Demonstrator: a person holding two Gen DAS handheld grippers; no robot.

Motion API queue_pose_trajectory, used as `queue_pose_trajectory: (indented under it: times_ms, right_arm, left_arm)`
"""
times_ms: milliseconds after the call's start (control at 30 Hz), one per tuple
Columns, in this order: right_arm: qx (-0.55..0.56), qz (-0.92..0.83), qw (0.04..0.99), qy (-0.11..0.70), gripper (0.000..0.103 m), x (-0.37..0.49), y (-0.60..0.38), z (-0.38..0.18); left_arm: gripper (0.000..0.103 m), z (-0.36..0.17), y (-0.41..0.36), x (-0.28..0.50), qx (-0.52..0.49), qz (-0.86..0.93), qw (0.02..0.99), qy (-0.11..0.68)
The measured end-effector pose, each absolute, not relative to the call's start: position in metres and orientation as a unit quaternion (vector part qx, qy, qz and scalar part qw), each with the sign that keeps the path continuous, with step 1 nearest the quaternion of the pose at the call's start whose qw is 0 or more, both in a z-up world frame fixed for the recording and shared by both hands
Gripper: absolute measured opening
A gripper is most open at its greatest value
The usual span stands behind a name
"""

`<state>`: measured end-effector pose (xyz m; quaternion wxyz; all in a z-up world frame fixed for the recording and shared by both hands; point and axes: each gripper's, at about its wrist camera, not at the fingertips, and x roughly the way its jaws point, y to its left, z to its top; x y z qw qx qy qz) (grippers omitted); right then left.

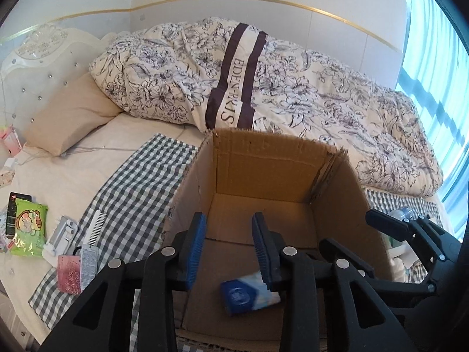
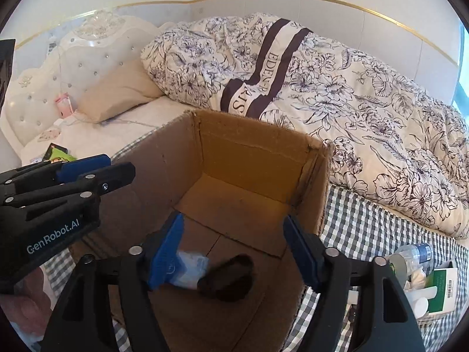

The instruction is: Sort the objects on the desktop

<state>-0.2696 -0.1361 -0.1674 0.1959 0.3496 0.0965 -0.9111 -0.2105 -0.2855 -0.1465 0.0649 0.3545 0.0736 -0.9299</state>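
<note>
Hovering above an open cardboard box on a bed's checked cloth, the left tongs and right tongs both stand spread, gripping nothing. A blue-and-white packet lies blurred inside the box, beside a dark object too blurred to identify. Left of the box lie a white comb and green packet; right, a plastic bottle.
</note>
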Motion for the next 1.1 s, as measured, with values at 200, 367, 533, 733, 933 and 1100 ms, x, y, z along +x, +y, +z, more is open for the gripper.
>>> queue_pose_trajectory:
  times_ms: [200,367,533,733,933,1100]
  right_arm:
    - [0.329,-0.918,0.202,0.087,0.072,-0.256,-0.131,-0.145]
    - [0.308,-0.927,0.202,0.076,0.072,-0.240,-0.121,-0.121]
    - [0.285,-0.936,0.197,0.070,0.072,-0.221,-0.108,-0.094]
    - [0.229,-0.952,0.191,0.064,0.072,-0.185,-0.091,-0.054]
    - [0.188,-0.964,0.179,0.060,0.072,-0.153,-0.065,-0.017]
    - [0.163,-0.971,0.166,0.055,0.073,-0.126,-0.038,0.008]
  left_arm:
    - [0.035,-0.122,-0.281,-0.198,0.336,-0.937,0.065,0.075]
    - [0.035,-0.099,-0.272,-0.184,0.319,-0.943,0.064,0.071]
    - [0.035,-0.073,-0.261,-0.165,0.300,-0.949,0.064,0.069]
    - [0.035,-0.035,-0.244,-0.136,0.266,-0.960,0.061,0.064]
    - [0.035,0.002,-0.222,-0.108,0.232,-0.969,0.057,0.060]
    - [0.035,0.028,-0.198,-0.087,0.208,-0.976,0.043,0.054]
